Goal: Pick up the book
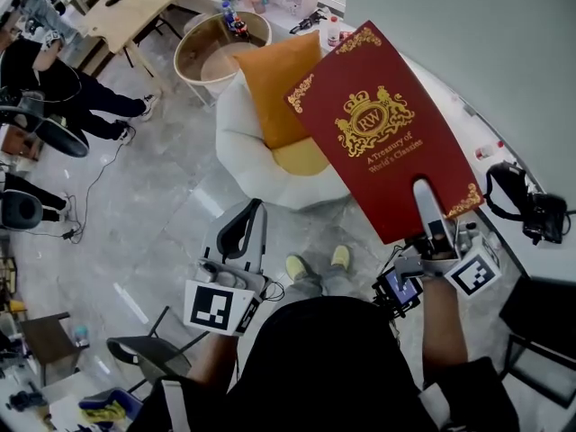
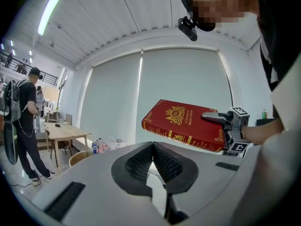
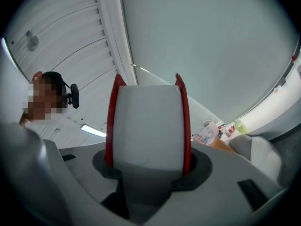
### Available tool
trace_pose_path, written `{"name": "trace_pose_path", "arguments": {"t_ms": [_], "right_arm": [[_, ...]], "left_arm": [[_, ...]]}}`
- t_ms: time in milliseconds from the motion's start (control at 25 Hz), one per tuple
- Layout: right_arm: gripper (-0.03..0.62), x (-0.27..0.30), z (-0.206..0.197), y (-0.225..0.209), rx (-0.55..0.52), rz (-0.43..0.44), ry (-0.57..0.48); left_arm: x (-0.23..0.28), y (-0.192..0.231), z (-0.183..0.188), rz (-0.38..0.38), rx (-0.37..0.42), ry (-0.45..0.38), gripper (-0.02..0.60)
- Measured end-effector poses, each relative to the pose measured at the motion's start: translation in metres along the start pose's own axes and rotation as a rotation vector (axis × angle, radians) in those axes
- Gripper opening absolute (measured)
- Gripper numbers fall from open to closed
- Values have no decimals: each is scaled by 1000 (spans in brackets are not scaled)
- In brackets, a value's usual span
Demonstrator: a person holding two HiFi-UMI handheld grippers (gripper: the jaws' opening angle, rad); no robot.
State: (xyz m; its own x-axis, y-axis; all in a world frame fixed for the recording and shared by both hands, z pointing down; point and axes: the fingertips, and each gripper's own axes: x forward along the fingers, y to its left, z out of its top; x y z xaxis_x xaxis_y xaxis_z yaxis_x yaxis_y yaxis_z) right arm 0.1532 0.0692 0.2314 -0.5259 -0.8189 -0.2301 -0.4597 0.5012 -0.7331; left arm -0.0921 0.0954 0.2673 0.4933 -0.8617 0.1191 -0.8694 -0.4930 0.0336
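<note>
A red hardback book with gold ornament on its cover is held up in the air, tilted, above the armchair. My right gripper is shut on its near edge, one finger lying across the cover. In the right gripper view the book's white page block with red covers on both sides fills the space between the jaws. My left gripper hangs lower left of the book, shut, with nothing in it. In the left gripper view its pads meet at the tips, and the book and right gripper show beyond.
Below the book stands a white armchair with an orange cushion. A round side table and a wooden table lie further off. A person sits at the left. A black device lies on the white counter at right.
</note>
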Motion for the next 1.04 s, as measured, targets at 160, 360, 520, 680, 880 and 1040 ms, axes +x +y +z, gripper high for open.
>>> {"name": "trace_pose_path", "arguments": {"t_ms": [160, 360, 520, 680, 880, 1040], "right_arm": [[247, 2, 1, 2, -12, -16, 5], [247, 2, 2, 2, -21, -16, 4], [247, 0, -4, 2, 27, 5, 6], [247, 1, 0, 3, -13, -15, 4], [247, 1, -2, 3, 5, -15, -4], [247, 0, -3, 6, 26, -12, -5]], "left_arm": [[0, -1, 4, 0, -19, -4, 11], [2, -3, 3, -7, -22, -11, 11], [2, -4, 1, -11, -24, -11, 11], [3, -4, 2, -17, -21, -16, 11], [4, -5, 2, -26, -22, -14, 11], [4, -7, 2, -34, -22, -6, 11]]}}
